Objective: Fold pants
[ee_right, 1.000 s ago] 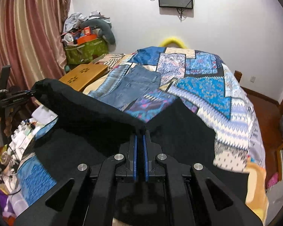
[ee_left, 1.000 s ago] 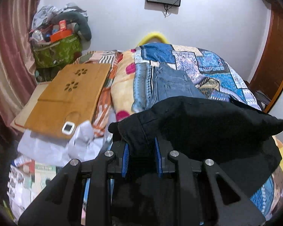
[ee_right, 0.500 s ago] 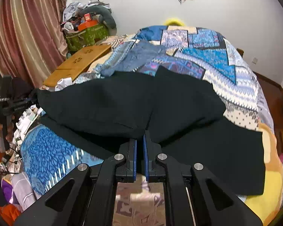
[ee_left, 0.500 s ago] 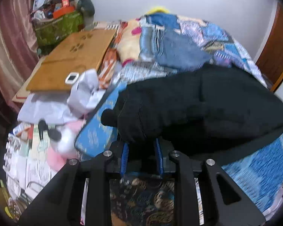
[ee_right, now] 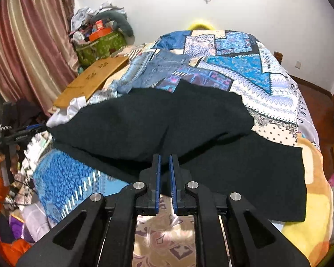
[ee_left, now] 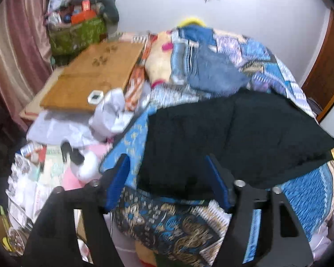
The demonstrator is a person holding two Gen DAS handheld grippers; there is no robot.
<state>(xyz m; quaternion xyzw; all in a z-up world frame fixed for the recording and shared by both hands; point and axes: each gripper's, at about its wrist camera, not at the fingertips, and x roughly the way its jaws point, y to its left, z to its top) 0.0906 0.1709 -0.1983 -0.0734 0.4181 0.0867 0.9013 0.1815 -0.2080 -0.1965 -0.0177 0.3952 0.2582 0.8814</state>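
The black pants lie folded over on the patchwork bedspread, the upper layer lying over the lower one. My left gripper is open, its blue-padded fingers standing apart on either side of the pants' near left edge, holding nothing. My right gripper has its fingers slightly parted just in front of the pants' near edge; no cloth shows between the pads. The left gripper also shows in the right wrist view, at the pants' left corner.
Blue jeans lie on the bed beyond the pants. A wooden lap desk and crumpled white cloth sit left of the bed. A green bag of clutter stands by the curtain. A wooden door is at right.
Both grippers lowered the folded pants onto the bed. The left gripper opened wide and let go; the right gripper's fingers parted and drew back off the edge.
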